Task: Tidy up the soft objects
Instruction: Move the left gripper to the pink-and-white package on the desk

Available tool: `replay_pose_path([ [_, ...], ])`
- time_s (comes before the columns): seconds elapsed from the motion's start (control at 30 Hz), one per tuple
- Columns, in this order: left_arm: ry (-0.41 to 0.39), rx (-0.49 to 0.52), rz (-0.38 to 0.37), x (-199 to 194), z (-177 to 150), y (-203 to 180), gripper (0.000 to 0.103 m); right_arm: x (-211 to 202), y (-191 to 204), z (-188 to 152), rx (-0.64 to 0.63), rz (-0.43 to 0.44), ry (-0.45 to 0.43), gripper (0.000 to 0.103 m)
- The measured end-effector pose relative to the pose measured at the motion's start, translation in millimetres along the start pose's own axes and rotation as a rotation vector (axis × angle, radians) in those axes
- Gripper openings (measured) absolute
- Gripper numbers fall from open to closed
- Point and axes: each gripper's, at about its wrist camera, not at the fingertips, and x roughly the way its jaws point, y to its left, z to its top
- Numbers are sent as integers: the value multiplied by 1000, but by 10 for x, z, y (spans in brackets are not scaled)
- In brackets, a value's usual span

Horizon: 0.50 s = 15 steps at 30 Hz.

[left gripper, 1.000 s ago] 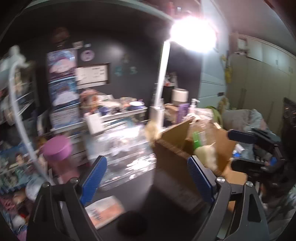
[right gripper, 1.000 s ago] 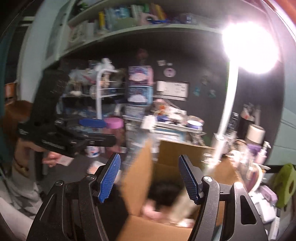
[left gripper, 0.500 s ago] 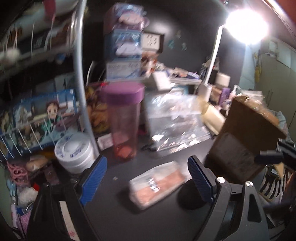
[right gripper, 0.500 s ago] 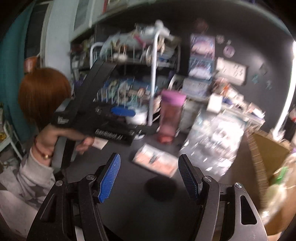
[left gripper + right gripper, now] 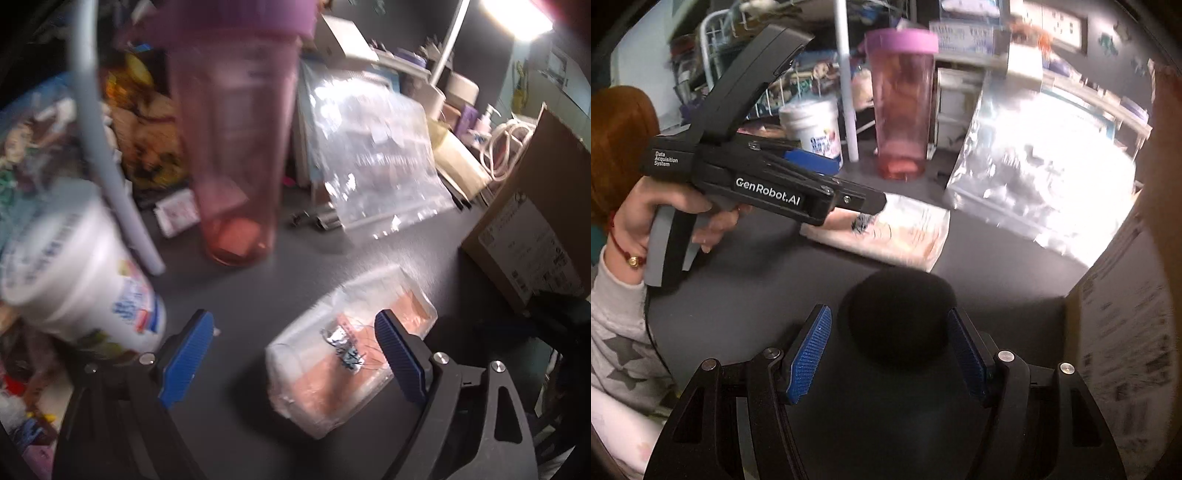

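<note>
On the dark table (image 5: 236, 295), both spread claws have dropped closer than before, the left claw (image 5: 291, 354) over a clear-wrapped pink packet (image 5: 343, 354), the right claw (image 5: 892, 354) flanking a black dome-shaped soft object (image 5: 897, 314).

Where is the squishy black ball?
In the right wrist view, the black ball sits on the dark table between the open right claw tips, just below the plastic packet.

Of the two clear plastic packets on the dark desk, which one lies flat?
The small packet with the pink-orange filling lies flat on the desk, by the left gripper. The large shiny bag leans upright behind it.
</note>
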Motion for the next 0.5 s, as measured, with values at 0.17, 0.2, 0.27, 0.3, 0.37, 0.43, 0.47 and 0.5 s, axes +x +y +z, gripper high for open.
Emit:
replay_pose_path([
  [0.17,31,39,-49,23,-78,-101,87,58,-26,4,-14,-6,5,68],
  [0.2,34,41,-62,6,-108,-115,87,66,-33,1,-16,-15,4,68],
  [0.27,41,44,-88,-44,-171,-144,87,92,-39,0,-21,-34,5,68],
  [0.3,46,47,-97,-67,-202,-156,87,112,-49,0,-20,-33,9,68],
  [0.37,55,57,-106,-122,-264,-202,87,142,-67,-8,-10,-23,15,68],
  [0.43,70,72,-112,-169,-337,-256,87,149,-69,-6,-15,-25,11,68],
  [0.47,72,83,-109,-187,-368,-283,87,151,-71,-8,-16,-23,11,68],
  [0.5,76,95,-101,-198,-396,-314,87,150,-69,-7,-16,-21,10,68],
])
